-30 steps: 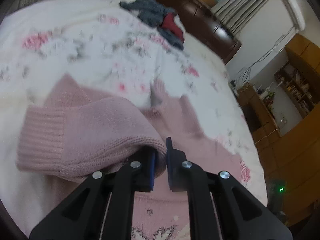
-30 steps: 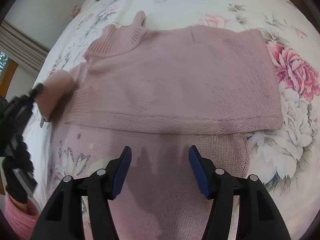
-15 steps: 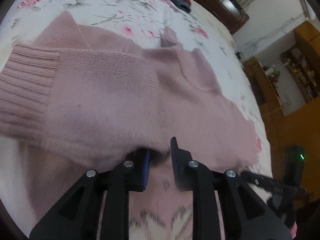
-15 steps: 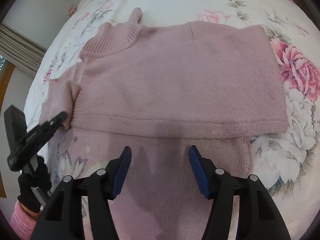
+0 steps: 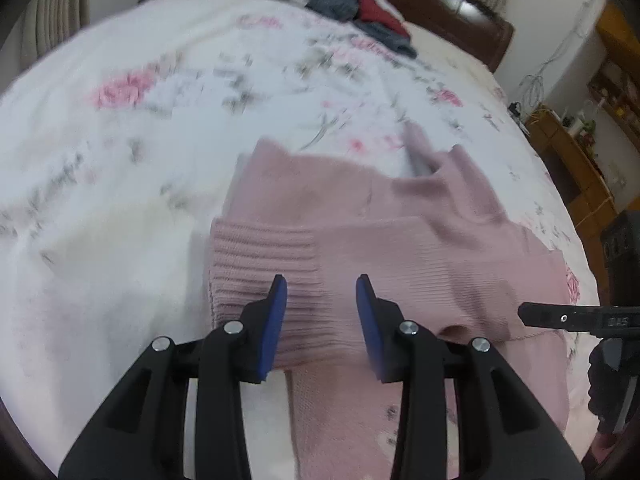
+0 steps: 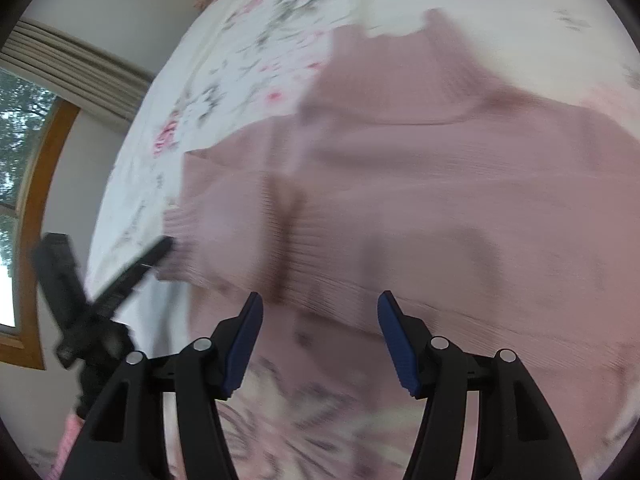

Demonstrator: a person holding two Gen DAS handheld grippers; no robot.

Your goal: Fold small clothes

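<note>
A small pink knit sweater [image 5: 400,248] lies on the floral bedspread [image 5: 140,100], one sleeve folded across its body. The ribbed cuff [image 5: 264,264] of that sleeve rests just ahead of my left gripper [image 5: 321,300], which is open and holds nothing. In the right wrist view the sweater [image 6: 440,184] fills most of the blurred frame. My right gripper [image 6: 320,320] hovers open above its lower part. The left gripper's black finger [image 6: 132,268] shows at the left, near the cuff [image 6: 188,236]. The right gripper's finger [image 5: 560,316] pokes in at the right of the left wrist view.
A heap of grey and red clothes [image 5: 344,0] lies at the far end of the bed by the dark headboard [image 5: 460,12]. Wooden furniture [image 5: 576,168] stands to the right of the bed. A window [image 6: 24,184] with a wooden frame is at left.
My left gripper has let go of the sleeve and opened; the sleeve now lies across the sweater's body. My right gripper moved closer over the sweater, still open.
</note>
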